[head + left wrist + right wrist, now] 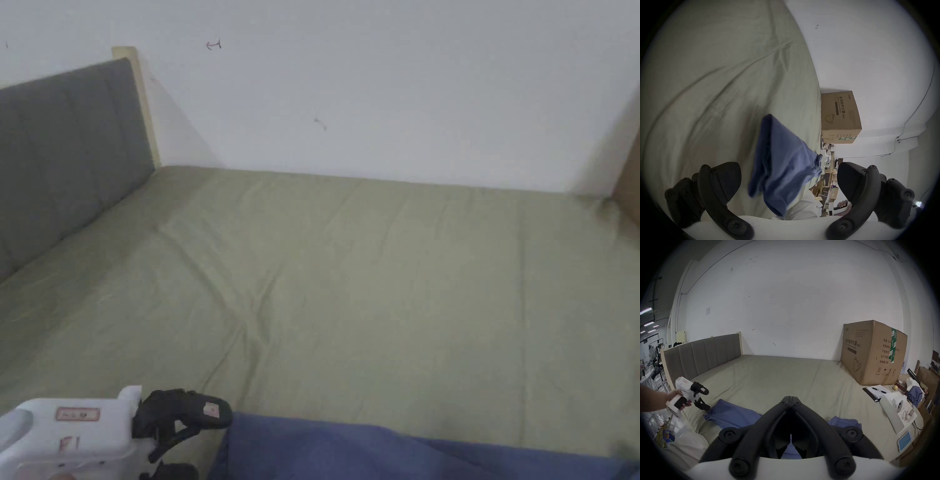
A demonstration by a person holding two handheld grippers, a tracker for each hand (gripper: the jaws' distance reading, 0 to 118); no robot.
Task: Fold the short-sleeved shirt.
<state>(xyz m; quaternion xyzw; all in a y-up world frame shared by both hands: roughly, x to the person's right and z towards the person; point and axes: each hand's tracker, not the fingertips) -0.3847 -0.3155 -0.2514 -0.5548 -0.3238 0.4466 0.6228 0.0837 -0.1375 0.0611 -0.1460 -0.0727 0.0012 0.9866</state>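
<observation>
A blue short-sleeved shirt lies bunched along the near edge of a bed with an olive-green sheet. My left gripper, white with black jaws, is open at the shirt's left end. In the left gripper view the shirt stretches away ahead of the gap of that gripper, and neither jaw presses on it. In the right gripper view my right gripper is shut, tips together, above the middle of the shirt. I see nothing between its tips. The left gripper is held by a hand at the left.
A grey padded headboard bounds the bed on the left, a white wall at the back. A large cardboard box stands on the bed's far right corner. A cluttered table with papers and a device sits to the right.
</observation>
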